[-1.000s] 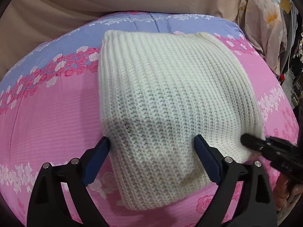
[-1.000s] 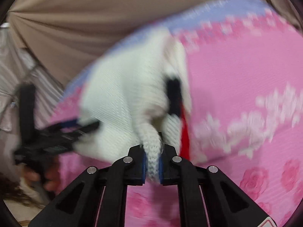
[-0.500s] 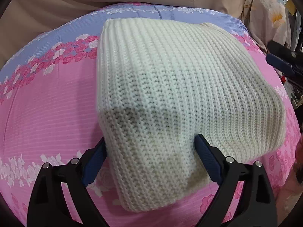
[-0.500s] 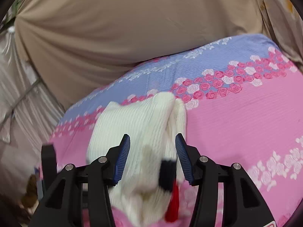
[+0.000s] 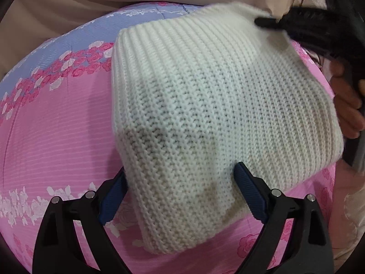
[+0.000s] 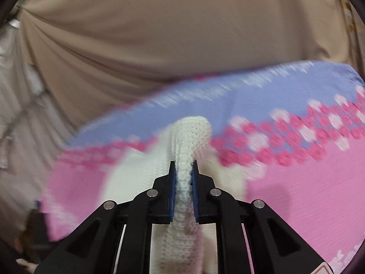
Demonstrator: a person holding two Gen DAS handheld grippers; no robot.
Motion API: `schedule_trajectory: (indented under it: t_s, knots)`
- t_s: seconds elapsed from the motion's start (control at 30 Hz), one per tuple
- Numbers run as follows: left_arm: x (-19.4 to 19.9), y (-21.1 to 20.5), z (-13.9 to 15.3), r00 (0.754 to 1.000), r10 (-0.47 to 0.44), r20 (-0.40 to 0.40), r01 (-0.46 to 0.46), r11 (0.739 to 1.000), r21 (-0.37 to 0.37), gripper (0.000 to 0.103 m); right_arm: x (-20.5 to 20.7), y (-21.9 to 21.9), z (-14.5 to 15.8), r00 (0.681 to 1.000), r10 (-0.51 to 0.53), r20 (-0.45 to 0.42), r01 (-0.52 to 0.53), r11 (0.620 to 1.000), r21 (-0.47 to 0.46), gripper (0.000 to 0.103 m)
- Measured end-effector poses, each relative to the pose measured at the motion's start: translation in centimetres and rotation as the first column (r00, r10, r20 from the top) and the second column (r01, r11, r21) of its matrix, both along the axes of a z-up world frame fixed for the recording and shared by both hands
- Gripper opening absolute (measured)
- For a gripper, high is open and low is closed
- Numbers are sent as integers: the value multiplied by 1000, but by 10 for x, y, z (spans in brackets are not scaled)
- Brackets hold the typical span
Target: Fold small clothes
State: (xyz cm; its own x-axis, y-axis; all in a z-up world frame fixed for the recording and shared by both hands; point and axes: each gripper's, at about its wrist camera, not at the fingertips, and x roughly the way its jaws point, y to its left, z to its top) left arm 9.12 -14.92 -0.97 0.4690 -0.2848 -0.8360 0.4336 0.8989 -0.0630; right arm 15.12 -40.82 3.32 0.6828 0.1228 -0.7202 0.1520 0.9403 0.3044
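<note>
A white ribbed knit garment lies folded on a pink and lilac floral bedspread. My left gripper stands open and wide, with the garment's near end between its blue pads, low over the bedspread. My right gripper is closing its jaws, and its pads pinch a raised fold of the knit garment. In the left wrist view the right gripper sits at the garment's far right corner. That corner is lifted off the bedspread.
A person's hand holds the right gripper's handle at the garment's right edge. Beige draped fabric rises behind the bed. Floral cloth hangs at the far right. The bedspread stretches left of the garment.
My right gripper let go of the garment's near right edge, opened, travelled to the far right corner and closed on the knit there. The left gripper stayed put.
</note>
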Motion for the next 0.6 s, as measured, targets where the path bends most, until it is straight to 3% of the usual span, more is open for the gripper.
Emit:
schedule_trajectory:
  t_s: [0.03,0.07,0.2,0.27,0.37,0.47,0.5,0.57,0.6]
  knots:
    - [1,0,-2,1000,0,-9,0,1000,-8,89,3,-1,-18,999,2,-47,-2,1000,18,13]
    - [2,1,-3,1000,1,-16,-2,1000,-14,89,-3,-2,-18,1000,-9,-22,10,999,44,15]
    - [3,2,-4,1000,-2,-17,2,1000,-9,89,-49,-1,16,998,-17,68,8,993,121,22]
    - [4,3,-5,1000,-3,-18,2,1000,-11,89,-81,8,25,996,18,92,-29,992,125,25]
    - [3,5,-4,1000,-3,-19,3,1000,-14,88,-121,24,18,996,49,76,-57,992,109,46]
    - [0,5,0,1000,-6,-19,6,1000,-24,88,-142,38,3,997,61,45,-65,992,105,47]
    - [-2,4,2,1000,-9,-17,9,1000,-28,88,-146,40,-2,998,51,40,-54,994,98,46]
    - [-3,2,3,1000,-13,-9,13,1000,-21,88,-148,42,-7,998,59,26,-62,993,96,9]
    - [-4,2,3,1000,-13,-7,13,1000,-13,88,-154,42,-3,997,53,54,-59,992,114,9]
